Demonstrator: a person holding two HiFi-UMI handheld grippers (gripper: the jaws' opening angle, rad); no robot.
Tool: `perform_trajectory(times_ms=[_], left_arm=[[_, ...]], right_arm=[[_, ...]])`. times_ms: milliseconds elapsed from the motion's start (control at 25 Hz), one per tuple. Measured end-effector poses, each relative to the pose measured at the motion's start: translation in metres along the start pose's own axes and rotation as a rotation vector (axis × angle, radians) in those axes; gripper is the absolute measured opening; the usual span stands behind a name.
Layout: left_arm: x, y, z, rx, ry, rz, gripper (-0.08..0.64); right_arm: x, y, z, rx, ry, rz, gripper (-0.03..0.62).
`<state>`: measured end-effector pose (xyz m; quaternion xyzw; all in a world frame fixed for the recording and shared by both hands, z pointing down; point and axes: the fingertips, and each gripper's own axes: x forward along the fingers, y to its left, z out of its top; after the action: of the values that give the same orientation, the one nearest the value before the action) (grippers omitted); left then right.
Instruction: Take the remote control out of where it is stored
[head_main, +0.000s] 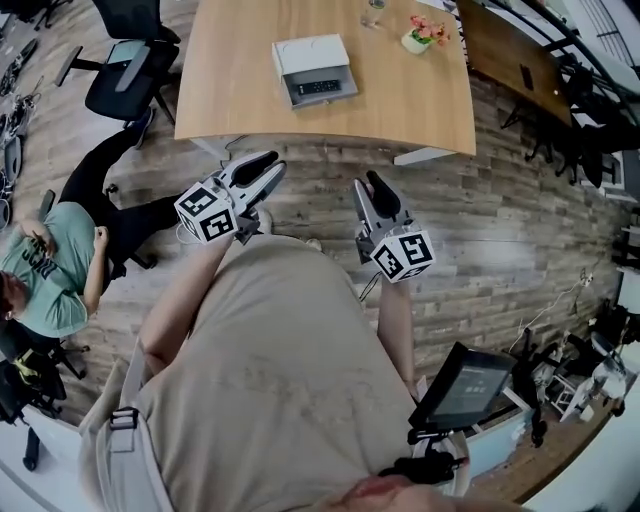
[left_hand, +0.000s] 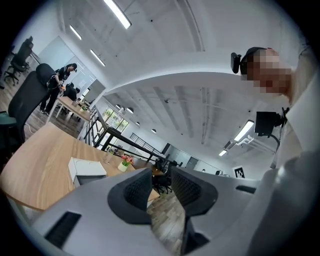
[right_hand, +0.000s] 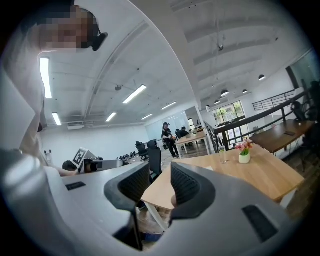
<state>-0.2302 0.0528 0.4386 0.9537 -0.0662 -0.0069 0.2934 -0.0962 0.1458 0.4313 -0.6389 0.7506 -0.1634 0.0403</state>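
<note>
Standing back from the table, with nothing reaching over its near edge yet. Holding the left gripper and the right gripper up over the wooden floor, well apart from everything on the table. Holding the jaws of both pulled close together, with only a thin gap and nothing in between. Spotting the remote control lying flat, dark and thin, in the open white box, back from the near edge and about halfway between the left and right edges. Thinking about doing this step well: stepping up to the near edge first, then bringing one gripper down right above the box. Opening its jaws wide before going in, and turning them to be pinching across the narrow way of the remote, not the long way. Maybe resting the other gripper on the box wall, guessing at a light box sliding or tipping. Lifting slowly and straight up, not bumping the box wall on the way out. Staying clear of the little flower pot and the glass toward the far right corner.
</note>
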Motion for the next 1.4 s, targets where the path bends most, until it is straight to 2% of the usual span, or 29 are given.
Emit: perform_trajectory(times_ms=[320, 560, 920, 1160, 1400], left_arm=[[-0.021, 0.033, 0.028, 0.035, 0.003, -0.045, 0.101], [-0.040, 0.051, 0.048, 0.065, 0.016, -0.114, 0.101], [-0.049, 0.077, 0.058, 0.055, 0.022, -0.164, 0.101], [-0.062, 0.090, 0.061, 0.040, -0.017, -0.140, 0.101], [-0.079, 0.104, 0.068, 0.032, -0.064, -0.071, 0.101]], right_arm=[[0.040, 0.012, 0.002, -0.003, -0.002, -0.046, 0.129], [0.073, 0.024, 0.003, -0.009, -0.018, -0.080, 0.129], [0.095, 0.033, 0.004, -0.019, -0.002, -0.129, 0.129], [0.109, 0.028, 0.002, -0.053, 0.054, -0.134, 0.129], [0.143, 0.008, 0.001, -0.108, 0.117, -0.129, 0.129]])
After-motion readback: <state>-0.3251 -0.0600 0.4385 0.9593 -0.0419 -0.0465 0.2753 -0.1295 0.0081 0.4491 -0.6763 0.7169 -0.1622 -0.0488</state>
